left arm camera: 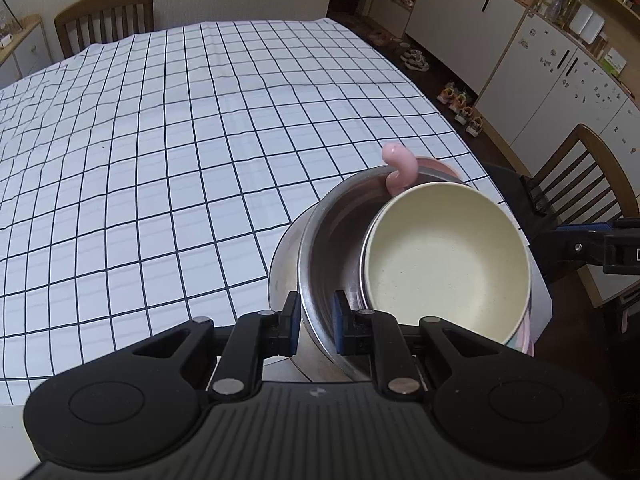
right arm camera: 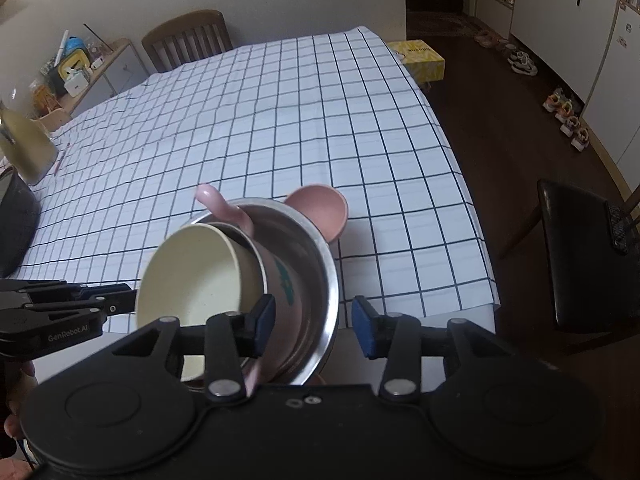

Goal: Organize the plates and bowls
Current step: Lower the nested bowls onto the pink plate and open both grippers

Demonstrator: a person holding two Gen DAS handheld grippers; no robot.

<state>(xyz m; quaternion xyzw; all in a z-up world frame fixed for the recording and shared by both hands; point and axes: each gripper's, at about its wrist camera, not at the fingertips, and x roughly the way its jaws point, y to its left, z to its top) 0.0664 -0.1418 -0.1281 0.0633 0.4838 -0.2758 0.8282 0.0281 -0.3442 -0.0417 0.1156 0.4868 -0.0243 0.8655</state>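
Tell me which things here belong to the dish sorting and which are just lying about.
Job:
round steel bowl
cream-lined bowl tilted inside it
small pink bowl behind
curved pink handle

Lying about:
yellow cardboard box
shoes on the floor
wooden chair

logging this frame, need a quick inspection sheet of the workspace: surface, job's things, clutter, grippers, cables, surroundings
surface: table under a white checked cloth.
job's things: cream bowl tilted inside the steel bowl; pink spoon hooked on the steel rim; pink bowl behind; pale plate beneath.
clutter: nothing seen on the cloth.
grippers: left gripper shut on the steel bowl's rim; right gripper open, fingers either side of the steel bowl's wall.
cables: nothing seen.
surroundings: wooden chair, white cabinets, shoes on the floor, yellow box.
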